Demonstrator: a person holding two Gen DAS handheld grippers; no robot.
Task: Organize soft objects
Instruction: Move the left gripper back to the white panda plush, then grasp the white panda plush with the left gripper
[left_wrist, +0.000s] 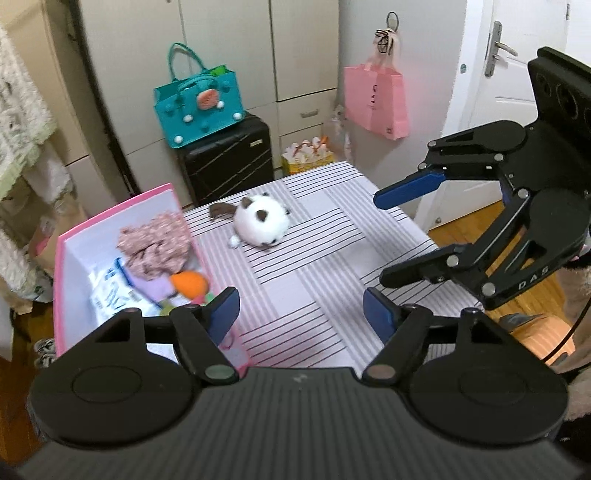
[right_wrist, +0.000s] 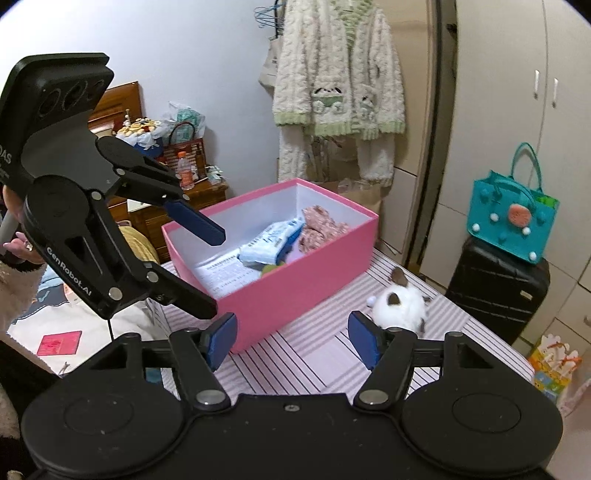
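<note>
A white plush toy (left_wrist: 262, 221) (right_wrist: 400, 306) with brown ears lies on the striped tablecloth (left_wrist: 314, 266), to the right of a pink box (left_wrist: 62, 258) (right_wrist: 295, 288). Inside the box are a pink floral cloth (left_wrist: 155, 243) (right_wrist: 321, 225), an orange plush (left_wrist: 188, 282) and a tissue pack (left_wrist: 110, 295) (right_wrist: 273, 236). My left gripper (left_wrist: 301, 315) (right_wrist: 216, 273) hovers by the box's near corner, open and empty. Over the table's right side, my right gripper (right_wrist: 293, 338) (left_wrist: 380, 240) is also open and holds nothing. The plush lies beyond both.
A teal bag (left_wrist: 199, 103) sits on a black suitcase (left_wrist: 229, 162) behind the table. A pink paper bag (left_wrist: 376, 99) hangs beside a white door (left_wrist: 517, 92). A fluffy robe (right_wrist: 336, 81) hangs behind the box. The table's right edge (left_wrist: 417, 229) drops to a wooden floor.
</note>
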